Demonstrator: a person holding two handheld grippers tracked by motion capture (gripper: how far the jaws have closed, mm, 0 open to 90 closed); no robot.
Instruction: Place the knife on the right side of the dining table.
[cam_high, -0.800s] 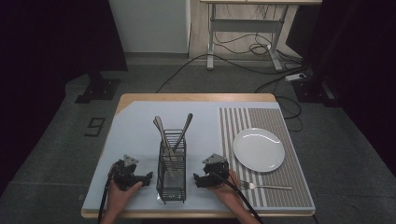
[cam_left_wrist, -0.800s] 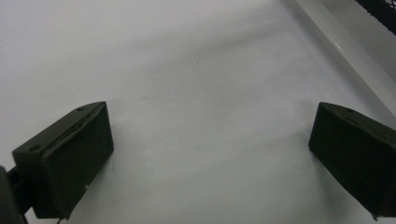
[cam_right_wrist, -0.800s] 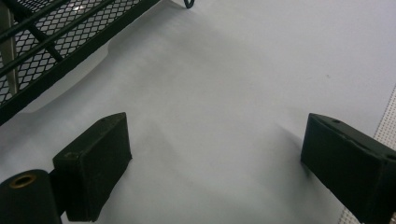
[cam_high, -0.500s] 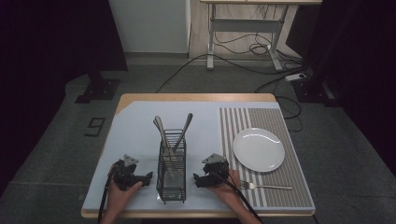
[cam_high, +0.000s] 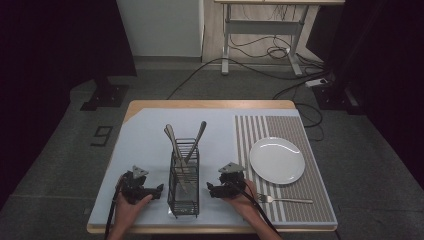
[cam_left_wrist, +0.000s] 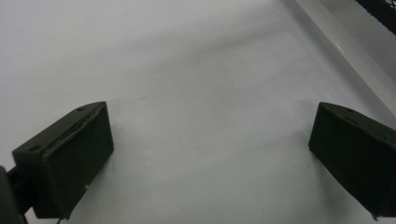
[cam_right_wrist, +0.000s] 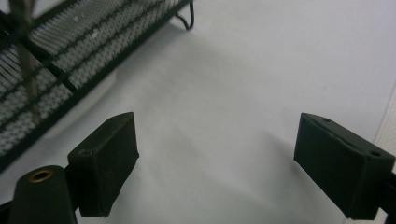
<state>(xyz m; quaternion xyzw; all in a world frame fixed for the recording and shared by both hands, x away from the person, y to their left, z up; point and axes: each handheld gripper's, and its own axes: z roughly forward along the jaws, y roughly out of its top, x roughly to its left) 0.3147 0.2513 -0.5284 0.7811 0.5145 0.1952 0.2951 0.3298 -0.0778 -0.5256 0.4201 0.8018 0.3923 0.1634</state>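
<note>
Black jaws spread wide on my left gripper (cam_left_wrist: 210, 158) and right gripper (cam_right_wrist: 217, 165) — both empty (rack (cam_high: 183, 175) between).

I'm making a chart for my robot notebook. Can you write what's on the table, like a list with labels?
Table cover: pale blue mat
Middle: black wire caddy holding cutlery, handles up
Right side: striped placemat with a white plate on it
Near plate: fork lying flat on the placemat
Left gripper: left of the caddy, fingers open, holding nothing
Right gripper: right of the caddy, fingers open, holding nothing
</note>
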